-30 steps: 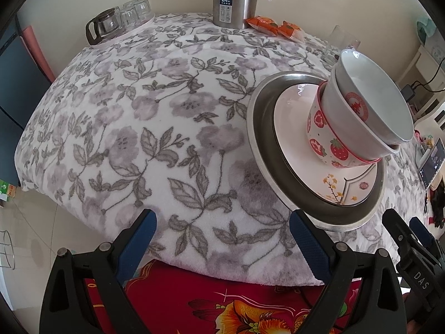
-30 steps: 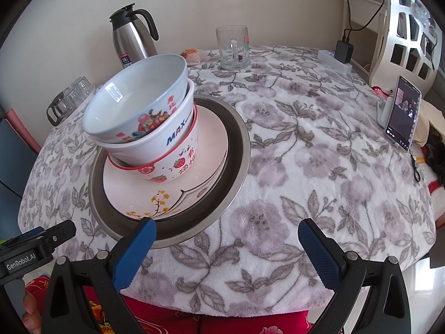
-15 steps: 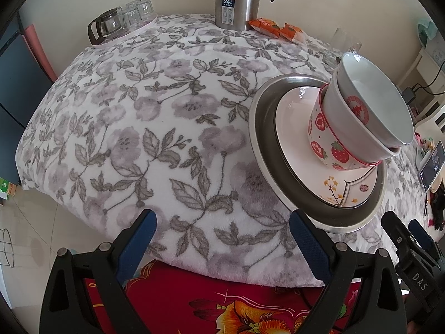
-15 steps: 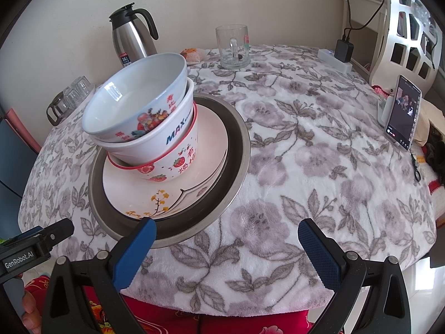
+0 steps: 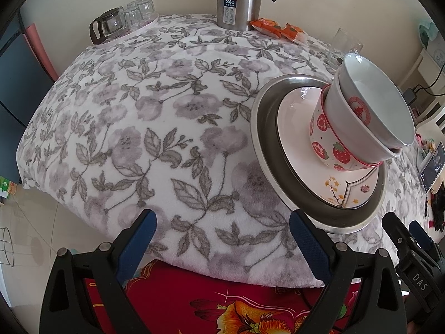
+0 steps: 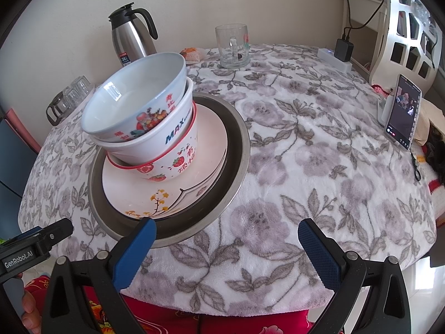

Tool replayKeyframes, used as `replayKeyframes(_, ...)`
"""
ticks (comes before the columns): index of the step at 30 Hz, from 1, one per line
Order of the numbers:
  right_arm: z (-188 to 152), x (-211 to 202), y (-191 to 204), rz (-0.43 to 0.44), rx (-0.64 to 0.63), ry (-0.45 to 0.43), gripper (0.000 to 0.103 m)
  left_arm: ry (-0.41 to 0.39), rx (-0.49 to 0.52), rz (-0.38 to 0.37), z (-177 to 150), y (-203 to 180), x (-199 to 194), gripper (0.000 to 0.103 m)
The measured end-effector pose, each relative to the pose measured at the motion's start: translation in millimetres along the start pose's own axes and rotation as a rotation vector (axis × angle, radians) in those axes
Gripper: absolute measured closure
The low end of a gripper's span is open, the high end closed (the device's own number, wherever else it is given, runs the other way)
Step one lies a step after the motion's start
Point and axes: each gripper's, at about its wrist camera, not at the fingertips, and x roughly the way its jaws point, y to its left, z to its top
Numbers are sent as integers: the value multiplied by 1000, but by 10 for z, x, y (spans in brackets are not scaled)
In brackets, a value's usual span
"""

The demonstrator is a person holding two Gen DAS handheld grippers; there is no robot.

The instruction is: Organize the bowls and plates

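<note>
Here both tongs point(image 5: 221, 233) point(image 6: 226, 243) gape empty; stacked bowls point(image 6: 144, 122) hide the plate's point(image 6: 133, 194) centre.

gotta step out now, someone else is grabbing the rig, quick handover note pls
Left gripper: open, empty, at the table's near edge.
Right gripper: open, empty, just in front of the stack.
Three bowls sit nested, leaning, on the white plate, itself in the metal plate.
Done: everything looks stacked in one pile.
Left: perhaps straighten the tilted bowls.

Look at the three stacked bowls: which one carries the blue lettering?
The middle bowl, nested between the pale blue top bowl and the strawberry bowl underneath.
</note>
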Motion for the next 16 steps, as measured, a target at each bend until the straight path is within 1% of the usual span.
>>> replayKeyframes(11, -4, 6, 1, 0, 0, 1, 0, -21, -1, 15, -12, 1, -33, 7)
replayKeyframes(16, -12, 6, -1, 1, 0, 2, 0, -15, -2, 10, -8, -6, -20, 7)
